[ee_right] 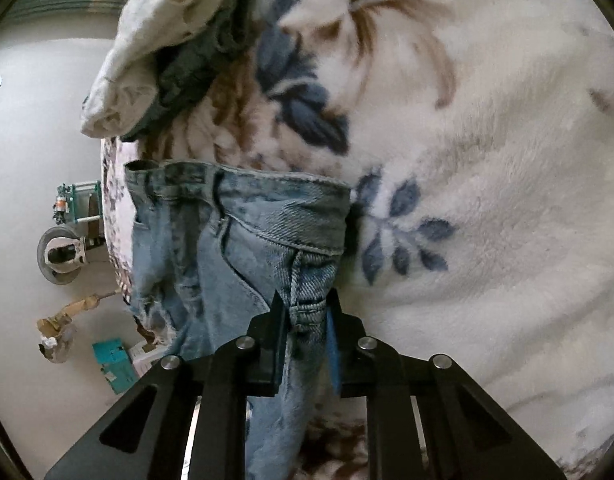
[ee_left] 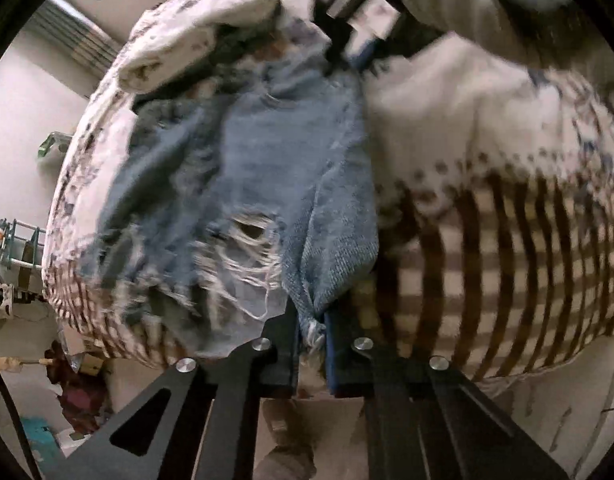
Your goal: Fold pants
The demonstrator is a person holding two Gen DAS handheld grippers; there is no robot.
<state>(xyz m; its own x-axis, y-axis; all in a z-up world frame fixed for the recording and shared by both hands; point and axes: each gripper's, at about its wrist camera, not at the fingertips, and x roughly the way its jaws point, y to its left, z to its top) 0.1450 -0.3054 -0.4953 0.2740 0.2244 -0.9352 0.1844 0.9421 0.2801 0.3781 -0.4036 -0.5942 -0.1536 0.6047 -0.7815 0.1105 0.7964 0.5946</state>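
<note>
Light blue ripped jeans lie on a white floral fleece blanket. My left gripper is shut on the frayed hem end of a leg, which hangs bunched between the fingers. In the right wrist view my right gripper is shut on the jeans at the waistband side seam, by a belt loop. The waistband runs across the blanket above the fingers. The other gripper shows at the far end of the jeans in the left wrist view, blurred.
A cream pillow and a dark garment lie at the bed's far end. The blanket has a brown striped border. The floor beside the bed holds a teal box, a round grey appliance and clutter.
</note>
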